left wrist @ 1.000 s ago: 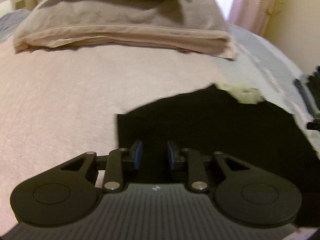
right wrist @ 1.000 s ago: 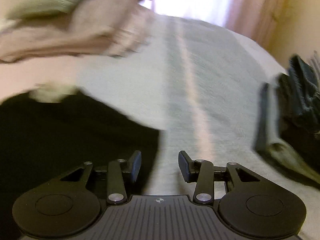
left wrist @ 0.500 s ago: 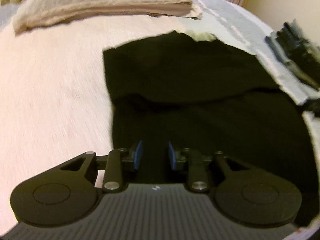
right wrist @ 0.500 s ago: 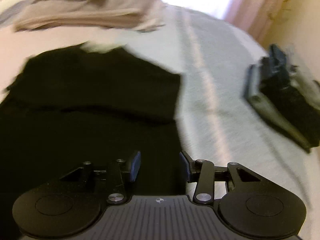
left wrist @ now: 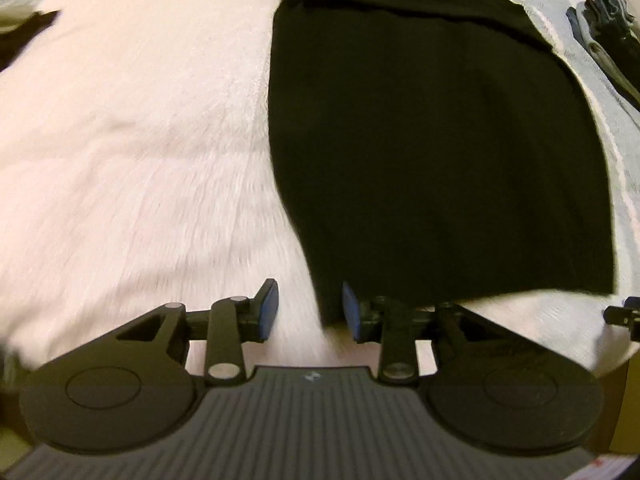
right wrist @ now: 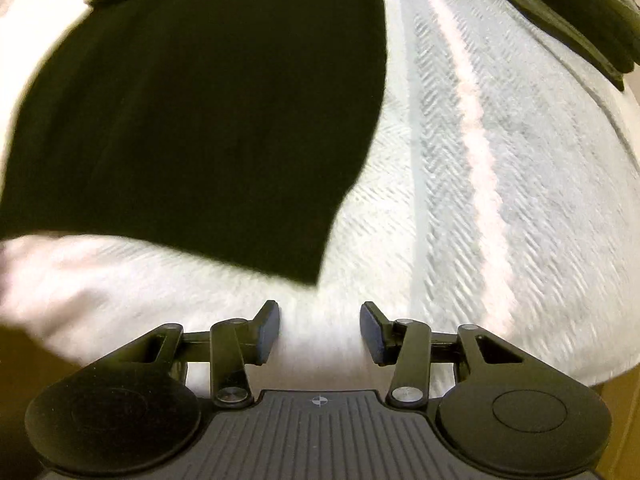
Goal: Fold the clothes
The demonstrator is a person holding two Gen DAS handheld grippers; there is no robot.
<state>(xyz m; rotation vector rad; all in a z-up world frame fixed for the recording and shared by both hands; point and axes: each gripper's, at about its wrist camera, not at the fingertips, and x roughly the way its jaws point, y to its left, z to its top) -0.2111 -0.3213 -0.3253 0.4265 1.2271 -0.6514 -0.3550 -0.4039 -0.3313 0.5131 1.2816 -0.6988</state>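
A black garment (left wrist: 432, 140) lies flat on the bed, its far end folded over itself. In the left wrist view its near left corner sits just ahead of my left gripper (left wrist: 308, 304), whose jaws are opening with only pink blanket between the blue pads (left wrist: 269, 306). In the right wrist view the same garment (right wrist: 200, 112) fills the upper left, and its near right corner ends just short of my right gripper (right wrist: 319, 325). That gripper's jaws are opening too, with nothing between them.
A pink fluffy blanket (left wrist: 128, 140) covers the bed's left side. A pale blue-grey woven cover (right wrist: 500, 168) with a pink stripe covers the right. A stack of dark folded clothes (right wrist: 576, 12) lies at the far right, also seen as the dark pile (left wrist: 608, 32).
Both grippers have drawn back along the garment from its far folded end to its near edge and tipped downward. The pillows have left view. Both pairs of jaws have widened slightly.
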